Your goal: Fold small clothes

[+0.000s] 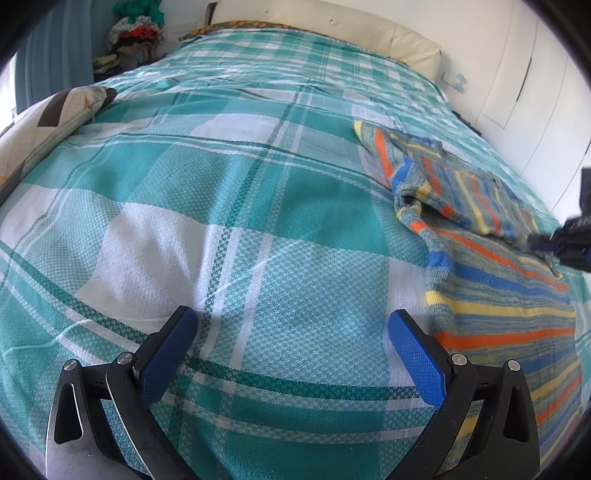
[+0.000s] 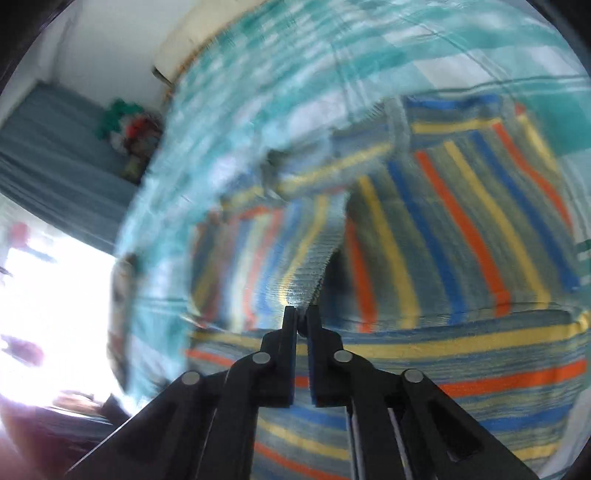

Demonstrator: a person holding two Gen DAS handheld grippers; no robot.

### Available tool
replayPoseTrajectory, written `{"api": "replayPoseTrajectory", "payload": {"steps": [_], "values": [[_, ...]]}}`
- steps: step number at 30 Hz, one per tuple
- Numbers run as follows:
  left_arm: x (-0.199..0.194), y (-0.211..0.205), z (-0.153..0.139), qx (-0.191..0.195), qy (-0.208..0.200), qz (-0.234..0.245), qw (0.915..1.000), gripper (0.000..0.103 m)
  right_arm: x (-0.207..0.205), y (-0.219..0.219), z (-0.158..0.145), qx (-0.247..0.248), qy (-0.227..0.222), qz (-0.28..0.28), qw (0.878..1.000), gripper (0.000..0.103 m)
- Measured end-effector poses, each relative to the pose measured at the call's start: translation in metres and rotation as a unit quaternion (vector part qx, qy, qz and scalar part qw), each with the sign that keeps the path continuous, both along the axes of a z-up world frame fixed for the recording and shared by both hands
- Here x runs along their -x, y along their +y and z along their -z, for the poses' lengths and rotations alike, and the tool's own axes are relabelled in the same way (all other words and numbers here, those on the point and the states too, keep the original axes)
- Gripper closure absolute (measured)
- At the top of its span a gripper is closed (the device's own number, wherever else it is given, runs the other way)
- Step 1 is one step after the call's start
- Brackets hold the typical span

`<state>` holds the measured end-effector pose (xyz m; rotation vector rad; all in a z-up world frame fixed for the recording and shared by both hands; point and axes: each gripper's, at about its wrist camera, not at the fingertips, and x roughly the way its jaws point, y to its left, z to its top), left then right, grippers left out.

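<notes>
A small knitted sweater point(image 1: 491, 266) with orange, blue and yellow stripes lies on the teal plaid bedspread point(image 1: 229, 206), at the right of the left wrist view. My left gripper point(image 1: 291, 328) is open and empty, low over the bedspread just left of the sweater's hem. My right gripper point(image 2: 302, 314) is shut on an edge of the sweater point(image 2: 461, 221) and lifts a fold of it above the rest; that view is motion-blurred. The right gripper also shows at the right edge of the left wrist view point(image 1: 557, 243), pinching the upper part of the sweater.
A patterned pillow point(image 1: 48, 122) lies at the bed's left edge. A cream headboard cushion point(image 1: 351, 33) lines the far end. A pile of clothes point(image 1: 133, 37) sits beyond the bed at the back left. White cupboard doors point(image 1: 524, 77) stand to the right.
</notes>
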<state>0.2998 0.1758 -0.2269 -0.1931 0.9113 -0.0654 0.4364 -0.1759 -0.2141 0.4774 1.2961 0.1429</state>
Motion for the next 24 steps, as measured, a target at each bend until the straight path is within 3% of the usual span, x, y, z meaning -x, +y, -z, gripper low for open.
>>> {"api": "replayPoseTrajectory", "payload": {"steps": [1, 4, 6, 9, 11, 14, 17, 18, 20, 22, 24], "values": [[0.0, 0.0, 0.0, 0.0, 0.0, 0.0, 1.0, 0.001, 0.0, -0.002, 0.015, 0.011, 0.022, -0.001, 1.0, 0.095], [0.0, 0.0, 0.0, 0.001, -0.001, 0.0, 1.0, 0.001, 0.005, -0.006, 0.011, 0.002, 0.006, 0.006, 1.0, 0.097], [0.0, 0.0, 0.0, 0.001, 0.0, 0.0, 1.0, 0.001, 0.014, -0.006, -0.008, 0.014, -0.027, -0.008, 1.0, 0.09], [0.0, -0.002, 0.0, -0.004, 0.003, 0.0, 1.0, 0.001, 0.039, -0.003, -0.033, 0.031, -0.061, -0.059, 0.996, 0.069], [-0.001, -0.003, -0.001, -0.006, 0.006, 0.0, 1.0, 0.001, 0.07, -0.007, -0.039, 0.048, -0.069, -0.09, 0.992, 0.059], [0.0, 0.0, -0.008, 0.002, 0.023, -0.002, 0.9997, 0.002, 0.12, -0.014, -0.039, 0.077, -0.058, -0.12, 0.988, 0.059], [0.018, 0.003, -0.03, 0.056, 0.036, -0.002, 0.9978, 0.002, 0.18, -0.027, -0.033, 0.108, -0.04, -0.147, 0.982, 0.059], [0.026, -0.002, -0.038, 0.072, 0.036, 0.01, 0.9967, 0.002, 0.199, -0.03, -0.029, 0.12, -0.029, -0.154, 0.98, 0.059], [0.046, -0.026, -0.052, 0.067, 0.044, 0.051, 0.9955, 0.002, 0.229, -0.037, -0.021, 0.143, -0.007, -0.16, 0.977, 0.059], [0.069, -0.06, -0.053, 0.037, 0.07, 0.104, 0.9913, 0.002, 0.251, -0.046, -0.018, 0.146, -0.005, -0.156, 0.977, 0.058], [0.096, -0.097, -0.044, -0.019, 0.103, 0.156, 0.9822, 0.002, 0.258, -0.054, -0.02, 0.136, -0.011, -0.141, 0.981, 0.058]]}}
